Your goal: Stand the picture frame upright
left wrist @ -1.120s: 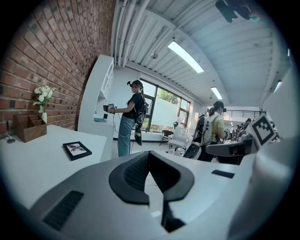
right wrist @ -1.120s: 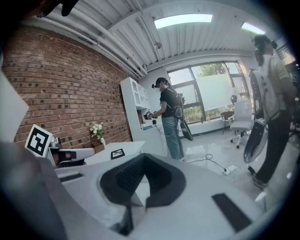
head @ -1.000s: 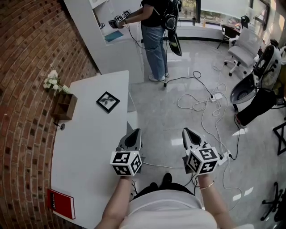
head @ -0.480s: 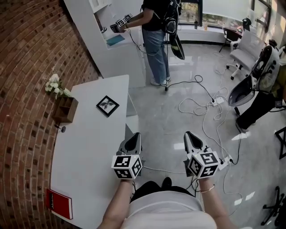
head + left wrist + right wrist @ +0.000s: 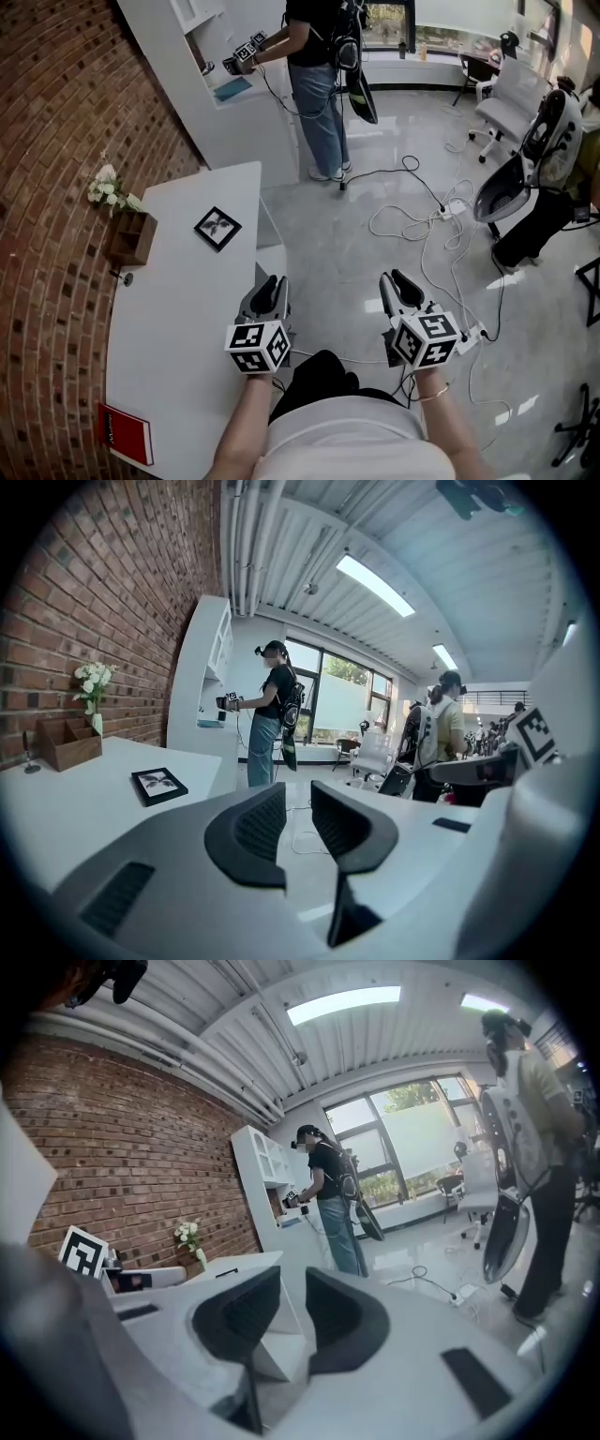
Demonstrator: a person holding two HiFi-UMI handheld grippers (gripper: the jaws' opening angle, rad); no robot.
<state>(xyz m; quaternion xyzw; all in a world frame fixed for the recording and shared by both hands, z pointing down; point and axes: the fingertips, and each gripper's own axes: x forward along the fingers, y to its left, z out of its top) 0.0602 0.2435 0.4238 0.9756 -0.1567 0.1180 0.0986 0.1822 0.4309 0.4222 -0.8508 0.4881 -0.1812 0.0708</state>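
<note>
Head view: high above, facing steeply down on long white bench (image 5: pixel 178 319) and glossy grey floor (image 5: pixel 309 244). Left gripper view: low, near level, close over the bench top. Right gripper view: likewise low, beside the bench's edge. All three share red brick wall (image 5: pixel 47 112) and standing person in jeans (image 5: pixel 314 94); head and left views share the flat black picture frame (image 5: pixel 217 228).

The bench (image 5: pixel 178 309) is smooth, matt white. The wall (image 5: pixel 47 141) is rough brick, the floor (image 5: pixel 375 244) glossy, and the box (image 5: pixel 129 239) looks wooden.
</note>
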